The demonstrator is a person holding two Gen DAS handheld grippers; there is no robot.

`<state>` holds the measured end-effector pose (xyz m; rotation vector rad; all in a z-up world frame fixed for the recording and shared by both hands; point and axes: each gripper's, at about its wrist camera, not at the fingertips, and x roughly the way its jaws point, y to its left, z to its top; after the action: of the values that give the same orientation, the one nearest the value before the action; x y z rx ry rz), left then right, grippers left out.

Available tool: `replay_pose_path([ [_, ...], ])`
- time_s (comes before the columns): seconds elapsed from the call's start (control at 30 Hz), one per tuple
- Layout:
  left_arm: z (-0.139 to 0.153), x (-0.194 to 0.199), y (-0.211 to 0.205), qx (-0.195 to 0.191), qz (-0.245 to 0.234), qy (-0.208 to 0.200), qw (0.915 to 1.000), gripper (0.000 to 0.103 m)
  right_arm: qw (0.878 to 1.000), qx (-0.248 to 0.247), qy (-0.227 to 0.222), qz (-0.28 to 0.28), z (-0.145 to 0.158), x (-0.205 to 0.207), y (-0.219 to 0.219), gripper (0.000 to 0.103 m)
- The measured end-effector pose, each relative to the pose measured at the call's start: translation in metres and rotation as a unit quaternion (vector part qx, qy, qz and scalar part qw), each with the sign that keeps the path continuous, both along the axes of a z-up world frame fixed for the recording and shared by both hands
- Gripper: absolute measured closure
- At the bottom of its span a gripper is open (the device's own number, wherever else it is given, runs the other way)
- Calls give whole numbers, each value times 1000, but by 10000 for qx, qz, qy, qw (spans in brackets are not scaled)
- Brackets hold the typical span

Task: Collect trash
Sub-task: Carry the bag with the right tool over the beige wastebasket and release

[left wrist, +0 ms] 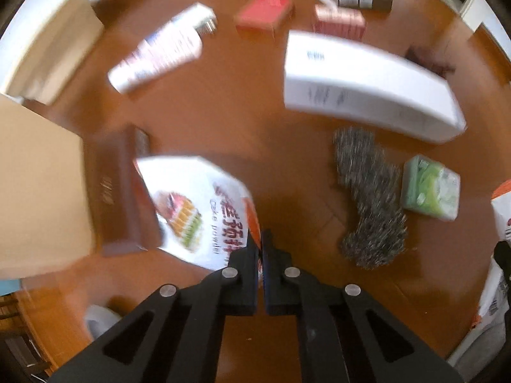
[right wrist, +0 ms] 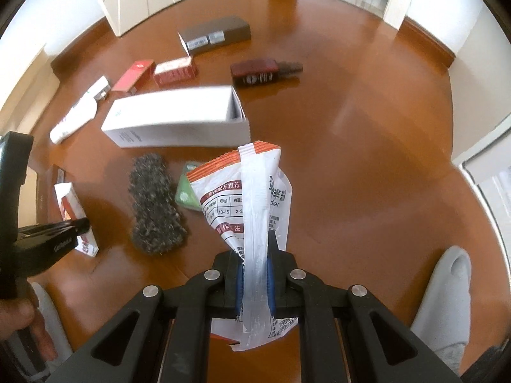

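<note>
A white cake-powder bag (left wrist: 194,204) with an orange edge lies flat on the brown floor, against a dark brown box (left wrist: 118,191). My left gripper (left wrist: 261,237) points down at it and is shut on the bag's near orange corner. In the right wrist view the left gripper (right wrist: 81,223) sits at the far left over that bag (right wrist: 75,210). My right gripper (right wrist: 255,245) is shut on a second white bag (right wrist: 252,191) with an orange top edge, held clear of the floor and standing up between the fingers.
On the floor lie a long white box (right wrist: 175,118), a grey fuzzy slipper (right wrist: 153,204), a green tissue pack (left wrist: 431,188), a white tube pack (left wrist: 159,51), red boxes (left wrist: 265,11) and a dark red box (right wrist: 255,71). A cardboard box (left wrist: 38,191) stands at left.
</note>
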<state>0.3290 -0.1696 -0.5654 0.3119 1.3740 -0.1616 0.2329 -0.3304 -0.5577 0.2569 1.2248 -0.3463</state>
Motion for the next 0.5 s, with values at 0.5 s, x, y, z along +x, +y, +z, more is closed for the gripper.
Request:
replay_pose_path([
  [0.5, 267, 44, 123, -185, 1068, -2428, 9640, 101, 9952, -188, -896, 349, 115, 26, 45, 91],
])
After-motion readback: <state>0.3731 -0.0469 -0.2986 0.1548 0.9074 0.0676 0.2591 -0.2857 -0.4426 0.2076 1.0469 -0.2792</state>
